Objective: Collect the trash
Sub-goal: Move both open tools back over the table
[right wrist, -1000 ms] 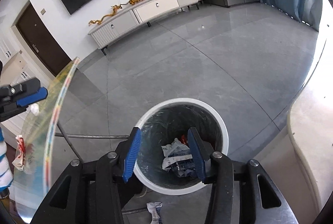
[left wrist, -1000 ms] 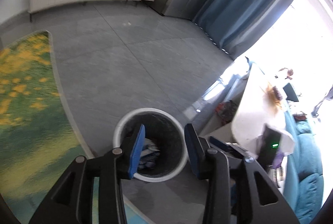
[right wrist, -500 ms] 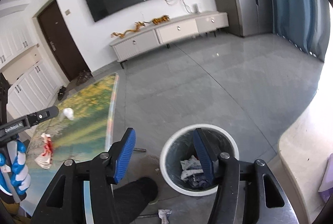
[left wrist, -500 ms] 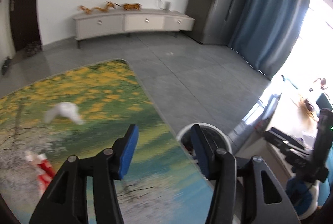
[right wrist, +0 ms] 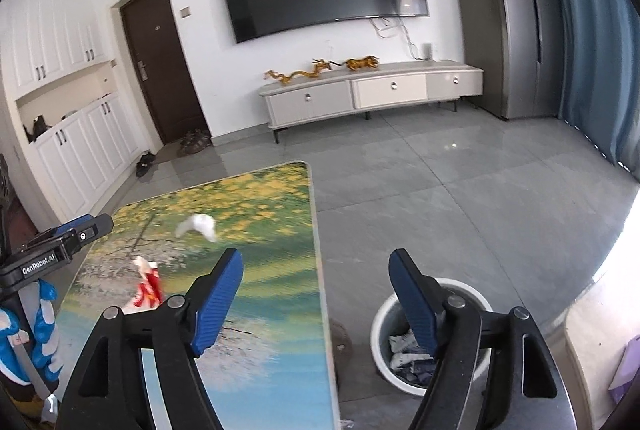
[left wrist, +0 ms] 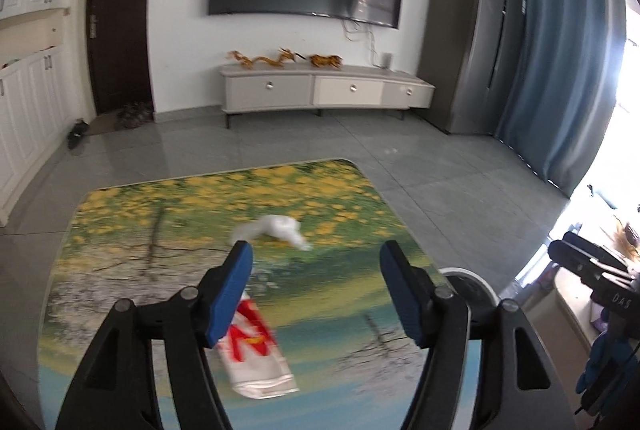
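Left gripper (left wrist: 316,266) spread wide with nothing between the pads, jaws opening, aimed down over the printed table (left wrist: 120,270) in the lower middle of the left wrist frame. Right gripper (right wrist: 316,274) likewise empty and opening, straddling the table's right edge in its own frame, one finger over the tabletop, the other over the trash bin (right wrist: 384,314) at lower right.

Trash left to collect: a red-and-white wrapper (left wrist: 256,350) lying flat on the table just beside and partly behind the left finger; a crumpled white tissue (left wrist: 280,226) farther up the table, near centre frame. Both blurred. Bin on the floor just off the table's right edge, already holding crumpled paper. Another scrap possibly on the floor at the bottom edge of the right wrist frame, too cropped to be sure.

Likely risks from here:
- Wrapper flat and slick-looking; pads could slide over it or push it along instead of pinching, if brought down too shallow.
- Tissue light; a fast approach could nudge it away.
- Both grippers converging on one piece could collide.
- Wrapper partly hidden behind the finger, so easy to misjudge.

Pose: both tilted moderately downward, fingers side by side across the frame. Seen at the left edge of the right wrist frame, left gripper carried in a blue-and-white gloved hand (right wrist: 40,334); right gripper's body visible at the right edge of the left wrist frame.
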The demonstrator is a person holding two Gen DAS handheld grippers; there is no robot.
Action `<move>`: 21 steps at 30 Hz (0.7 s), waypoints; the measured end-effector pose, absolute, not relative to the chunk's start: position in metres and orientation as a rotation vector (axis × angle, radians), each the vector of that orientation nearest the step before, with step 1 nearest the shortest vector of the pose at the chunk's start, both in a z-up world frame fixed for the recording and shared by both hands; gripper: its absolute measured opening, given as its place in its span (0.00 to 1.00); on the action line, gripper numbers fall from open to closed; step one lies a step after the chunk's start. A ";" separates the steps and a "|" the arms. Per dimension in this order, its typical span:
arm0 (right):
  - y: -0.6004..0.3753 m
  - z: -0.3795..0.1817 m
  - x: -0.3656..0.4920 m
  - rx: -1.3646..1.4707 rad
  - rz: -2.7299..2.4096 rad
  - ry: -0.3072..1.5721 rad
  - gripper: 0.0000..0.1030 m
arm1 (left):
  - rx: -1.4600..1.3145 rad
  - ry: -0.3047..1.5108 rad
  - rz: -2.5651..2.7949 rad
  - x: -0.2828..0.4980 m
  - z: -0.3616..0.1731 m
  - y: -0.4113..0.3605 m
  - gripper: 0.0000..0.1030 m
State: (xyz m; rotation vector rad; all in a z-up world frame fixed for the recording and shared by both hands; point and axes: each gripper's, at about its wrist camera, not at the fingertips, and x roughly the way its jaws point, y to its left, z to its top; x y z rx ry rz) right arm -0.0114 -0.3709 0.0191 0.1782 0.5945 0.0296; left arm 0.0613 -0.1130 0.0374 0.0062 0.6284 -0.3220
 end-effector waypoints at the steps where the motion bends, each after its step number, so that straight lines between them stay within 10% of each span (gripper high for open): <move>1: -0.364 0.021 -0.010 0.171 0.037 0.593 0.73 | 0.002 0.624 -0.316 0.060 0.039 -0.108 0.63; 21: -0.283 0.039 0.002 0.064 0.117 0.592 0.79 | -0.079 0.618 -0.199 0.043 0.033 -0.011 0.64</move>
